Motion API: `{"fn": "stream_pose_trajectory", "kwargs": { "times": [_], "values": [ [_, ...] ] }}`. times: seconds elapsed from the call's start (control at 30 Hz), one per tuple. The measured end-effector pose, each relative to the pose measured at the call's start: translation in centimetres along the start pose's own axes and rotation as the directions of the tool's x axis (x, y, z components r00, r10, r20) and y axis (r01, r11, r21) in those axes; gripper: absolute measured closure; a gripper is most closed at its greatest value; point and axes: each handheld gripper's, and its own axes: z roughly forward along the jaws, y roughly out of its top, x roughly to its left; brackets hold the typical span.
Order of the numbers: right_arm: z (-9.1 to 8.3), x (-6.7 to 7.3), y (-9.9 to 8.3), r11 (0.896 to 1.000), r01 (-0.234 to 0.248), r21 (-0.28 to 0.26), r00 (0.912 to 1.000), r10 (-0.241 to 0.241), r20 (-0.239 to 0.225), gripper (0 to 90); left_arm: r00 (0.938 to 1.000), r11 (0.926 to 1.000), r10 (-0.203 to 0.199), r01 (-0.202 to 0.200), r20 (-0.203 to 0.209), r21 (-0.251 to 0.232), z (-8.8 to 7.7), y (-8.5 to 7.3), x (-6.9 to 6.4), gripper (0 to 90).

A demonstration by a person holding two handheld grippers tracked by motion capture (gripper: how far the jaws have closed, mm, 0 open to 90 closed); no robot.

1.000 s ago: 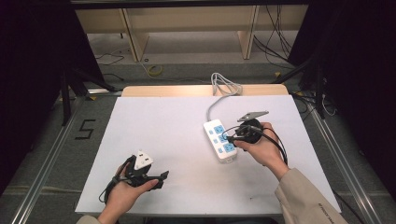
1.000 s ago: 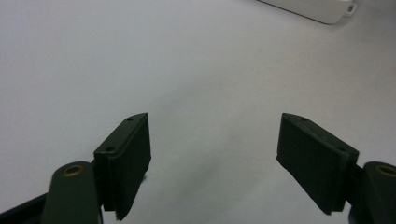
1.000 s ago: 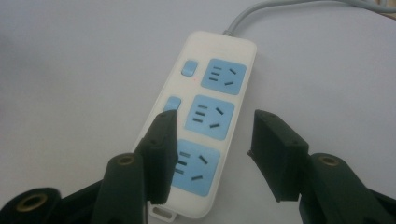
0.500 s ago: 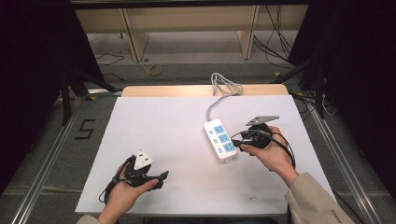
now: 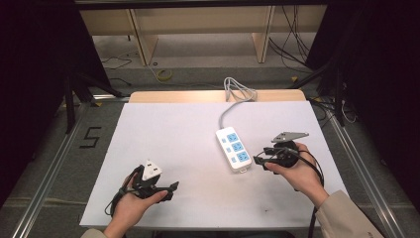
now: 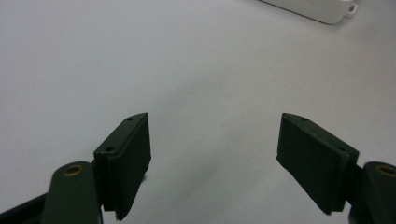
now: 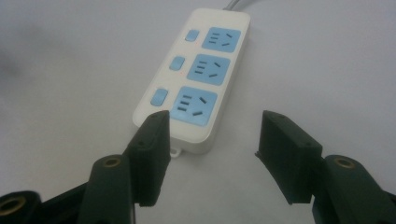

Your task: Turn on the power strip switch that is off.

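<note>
Right tongs (image 5: pixel 258 162) agape, empty, just beside power strip (image 5: pixel 233 149).

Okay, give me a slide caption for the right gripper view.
Open right gripper facing the near end of a white three-outlet power strip on the white table.

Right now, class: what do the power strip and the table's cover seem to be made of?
Power strip: probably moulded plastic, smooth white shell with a soft sheen, blue socket faces.
Table cover: a matte white sheet, maybe paper or laminate; the wooden edge shows behind it.
</note>
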Motion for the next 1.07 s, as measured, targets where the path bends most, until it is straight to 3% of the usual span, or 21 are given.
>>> {"fn": "stream_pose_trajectory", "kwargs": {
  "times": [0.3,0.57,1.07],
  "values": [
    [-1.5,-0.3,-2.1,0.998,-0.009,-0.057,1.0,0.009,-0.004,39.4,1.0,1.0,0.002,-0.002,-0.001,-0.001,0.0,0.0,0.0,25.5],
    [-2.5,-0.4,-4.2,0.997,-0.023,-0.075,0.9997,0.024,0.007,37.0,1.0,1.0,0.007,-0.007,-0.002,0.001,-0.1,0.0,0.0,25.5],
    [-3.0,-0.5,-4.8,0.993,-0.034,-0.109,0.9994,0.034,0.006,35.1,0.9998,0.9999,0.012,-0.012,0.016,0.005,0.1,0.1,-0.4,25.2]
  ]
}}
